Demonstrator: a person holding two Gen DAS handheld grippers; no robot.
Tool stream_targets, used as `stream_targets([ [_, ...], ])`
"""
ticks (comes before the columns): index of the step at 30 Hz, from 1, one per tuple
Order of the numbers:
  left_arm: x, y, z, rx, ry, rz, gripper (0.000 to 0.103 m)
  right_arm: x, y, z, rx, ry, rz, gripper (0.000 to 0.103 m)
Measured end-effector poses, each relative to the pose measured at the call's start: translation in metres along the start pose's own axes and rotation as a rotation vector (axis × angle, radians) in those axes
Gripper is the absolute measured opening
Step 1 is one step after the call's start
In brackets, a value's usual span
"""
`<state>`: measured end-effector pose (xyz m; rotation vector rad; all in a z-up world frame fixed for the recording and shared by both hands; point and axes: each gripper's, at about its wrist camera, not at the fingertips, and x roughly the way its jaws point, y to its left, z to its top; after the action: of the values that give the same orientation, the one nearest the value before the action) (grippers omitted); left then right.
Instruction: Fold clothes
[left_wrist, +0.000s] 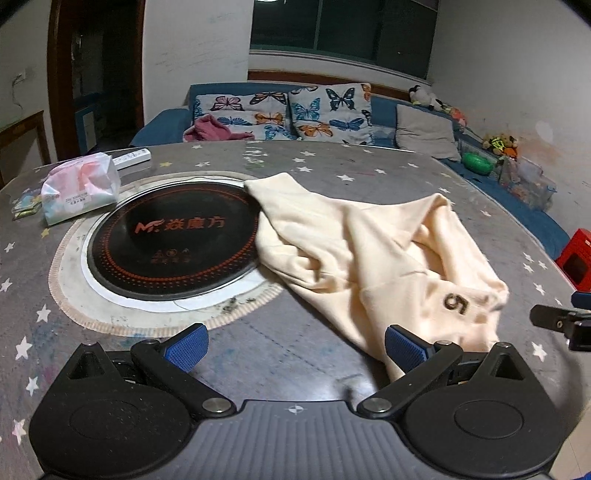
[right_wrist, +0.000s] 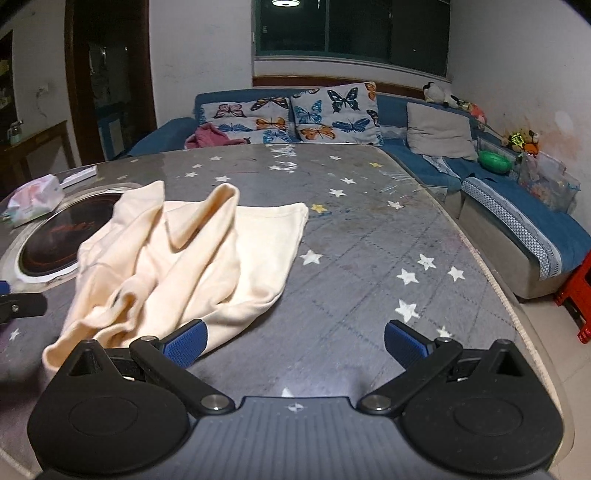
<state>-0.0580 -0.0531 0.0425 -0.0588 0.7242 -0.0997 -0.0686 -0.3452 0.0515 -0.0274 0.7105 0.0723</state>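
Both tongs (left_wrist: 295, 349) (right_wrist: 295, 347) gape — cream garment (right_wrist: 177, 258) crumpled between.

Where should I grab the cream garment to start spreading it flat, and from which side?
Take the cream garment by its near hem, which lies bunched right in front of both open grippers. The left gripper could likely pinch the corner by the printed 5; the right gripper the near edge by its left finger. Come in low from the near side, since the edge lies on the table.
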Motion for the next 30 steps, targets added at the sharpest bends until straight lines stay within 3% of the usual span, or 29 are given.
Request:
stream_targets([
  [16,-0.015,-0.016,-0.004,0.013,0.002,-0.024,0.103,-0.021,0.021,-0.016,-0.031,-0.010,0.062,0.103],
  [30,-0.011,-0.024,0.005,0.020,0.011,-0.050,0.103,-0.017,0.031,-0.011,-0.059,-0.008,0.092,0.100],
])
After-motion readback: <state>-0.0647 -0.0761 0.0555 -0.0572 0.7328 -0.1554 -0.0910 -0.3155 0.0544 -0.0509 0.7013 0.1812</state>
